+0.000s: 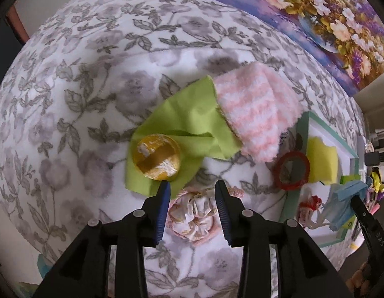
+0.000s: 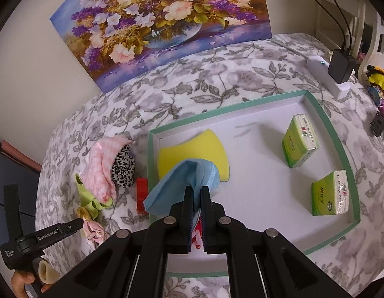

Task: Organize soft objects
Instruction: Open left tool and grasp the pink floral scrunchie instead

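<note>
The left tool [image 1: 192, 186] hangs with its jaws parted above the pink-and-cream fabric scrunchie [image 1: 192, 216] lying on the floral-print bedspread [image 1: 80, 87], just left of the shallow green-rimmed white tray [image 2: 323, 116]. The right tool [image 2: 197, 191] is clamped on a crumpled light-blue face mask [image 2: 182, 181] over the tray's left end, in front of the yellow sponge [image 2: 192, 149].

Wide bare stretch of floral bedspread [image 1: 75, 94] left of and beyond the green cloth [image 1: 182, 121]: open for a pass. Crowded to the right: pink sock [image 1: 256, 109] over the cloth, yellow tape roll [image 1: 156, 157] on it, red ring [image 1: 291, 171] tight against the tray wall [image 1: 303, 129]. Inside the tray [image 2: 326, 124], clear white floor in the middle, between the yellow sponge [image 2: 192, 149] and two tissue packs [image 2: 300, 144]. Blocked at the back by the flower painting [image 2: 167, 24]; plug block [image 2: 339, 70] at the far right corner.
</note>
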`<state>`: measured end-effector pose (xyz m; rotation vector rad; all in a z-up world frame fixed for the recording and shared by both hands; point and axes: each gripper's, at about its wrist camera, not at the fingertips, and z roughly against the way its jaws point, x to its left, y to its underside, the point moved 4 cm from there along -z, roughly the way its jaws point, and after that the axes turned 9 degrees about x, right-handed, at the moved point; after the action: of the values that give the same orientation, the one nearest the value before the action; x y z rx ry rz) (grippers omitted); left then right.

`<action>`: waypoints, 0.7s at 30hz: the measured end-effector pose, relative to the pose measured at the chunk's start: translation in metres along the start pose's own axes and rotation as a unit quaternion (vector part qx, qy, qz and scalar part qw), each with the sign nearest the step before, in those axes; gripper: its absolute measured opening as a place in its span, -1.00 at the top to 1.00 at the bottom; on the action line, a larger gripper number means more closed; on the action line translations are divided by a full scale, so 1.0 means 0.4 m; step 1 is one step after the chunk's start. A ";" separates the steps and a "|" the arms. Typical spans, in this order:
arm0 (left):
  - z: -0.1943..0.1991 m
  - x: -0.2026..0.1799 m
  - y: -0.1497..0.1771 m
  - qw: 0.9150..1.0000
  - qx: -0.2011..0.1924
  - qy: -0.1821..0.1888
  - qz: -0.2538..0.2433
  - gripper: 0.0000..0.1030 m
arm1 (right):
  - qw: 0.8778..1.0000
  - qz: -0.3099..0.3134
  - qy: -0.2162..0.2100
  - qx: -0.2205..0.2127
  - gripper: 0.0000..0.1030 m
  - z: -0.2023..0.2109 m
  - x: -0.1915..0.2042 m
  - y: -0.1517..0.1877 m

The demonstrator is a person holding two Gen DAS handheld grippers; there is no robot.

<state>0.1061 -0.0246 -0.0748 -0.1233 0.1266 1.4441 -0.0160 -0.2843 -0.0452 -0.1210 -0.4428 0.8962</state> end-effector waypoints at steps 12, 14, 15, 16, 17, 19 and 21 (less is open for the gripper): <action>-0.100 -0.077 0.030 0.995 0.064 -0.048 -0.065 -0.02 | 1.000 0.000 0.001 0.000 0.90 0.000 -0.002 -0.002; -0.119 -0.082 0.036 0.993 0.074 -0.055 -0.073 -0.02 | 1.000 0.000 0.001 0.000 0.90 0.000 -0.002 -0.002; -0.128 -0.085 0.040 0.992 0.079 -0.058 -0.077 0.02 | 1.000 0.000 0.001 0.001 0.90 0.000 -0.002 -0.003; -0.140 -0.091 0.044 0.991 0.084 -0.062 -0.084 0.14 | 1.000 0.000 0.001 0.000 0.90 0.000 -0.003 -0.002; -0.147 -0.094 0.045 0.990 0.086 -0.064 -0.088 0.21 | 1.000 0.000 0.001 0.001 0.90 0.000 -0.003 -0.002; -0.155 -0.107 0.049 0.989 0.084 -0.066 -0.102 0.46 | 1.000 -0.001 0.001 0.002 0.90 -0.001 -0.004 -0.003; -0.149 -0.119 0.050 0.989 0.080 -0.057 -0.109 0.53 | 1.000 -0.003 0.000 0.004 0.90 -0.003 -0.005 -0.005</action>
<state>0.0799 -0.0781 -0.1261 0.0752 0.1305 1.2142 -0.0153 -0.2871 -0.0465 -0.1132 -0.4398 0.8919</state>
